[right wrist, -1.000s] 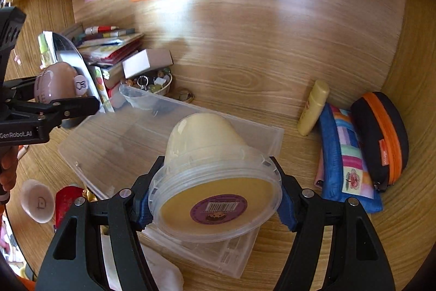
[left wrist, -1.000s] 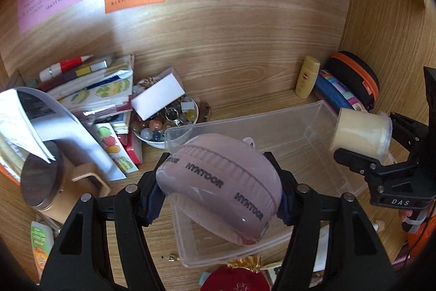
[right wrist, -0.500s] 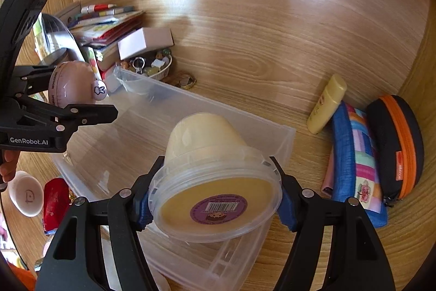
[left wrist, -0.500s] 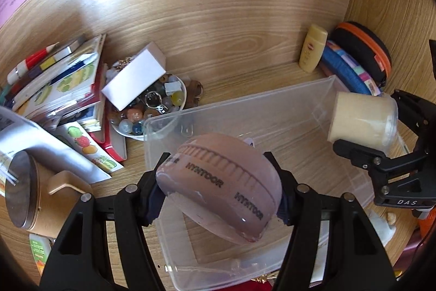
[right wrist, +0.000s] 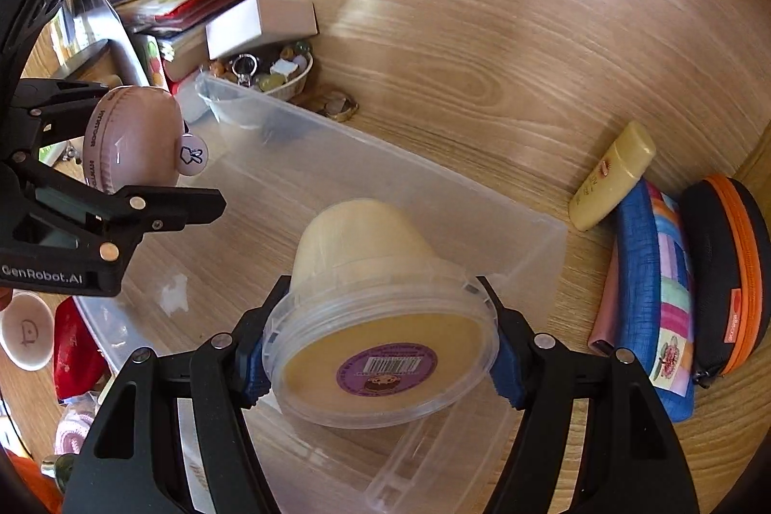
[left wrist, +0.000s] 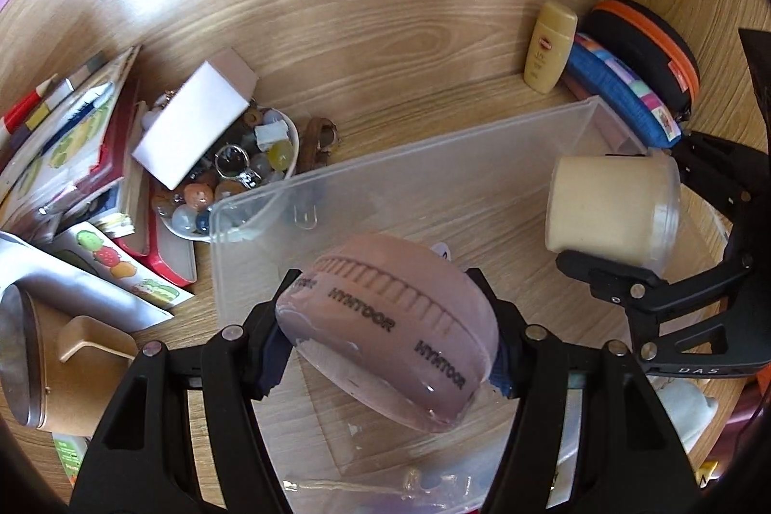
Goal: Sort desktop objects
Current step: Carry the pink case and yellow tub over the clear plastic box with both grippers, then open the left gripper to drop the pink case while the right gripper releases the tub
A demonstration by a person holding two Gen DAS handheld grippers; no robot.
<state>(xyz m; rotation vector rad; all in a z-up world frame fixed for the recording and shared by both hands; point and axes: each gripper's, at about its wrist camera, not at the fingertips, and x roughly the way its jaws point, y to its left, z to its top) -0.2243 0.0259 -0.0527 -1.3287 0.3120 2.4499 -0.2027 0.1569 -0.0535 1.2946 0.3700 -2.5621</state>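
Observation:
My left gripper is shut on a pink round HYNTOOR case and holds it over the left part of a clear plastic bin. My right gripper is shut on a cream-filled clear tub with a purple barcode label, held over the bin's right part. The tub also shows at the right of the left wrist view. The pink case also shows at the left of the right wrist view.
A bowl of beads and trinkets with a white box on it sits behind the bin, beside stacked books. A yellow bottle, blue pouch and black-orange case lie at the right corner. A brown cup stands left.
Both grippers have moved forward and lower over the clear bin, carrying the pink case and the tub; the wall notes have slid almost out of the top of both views.

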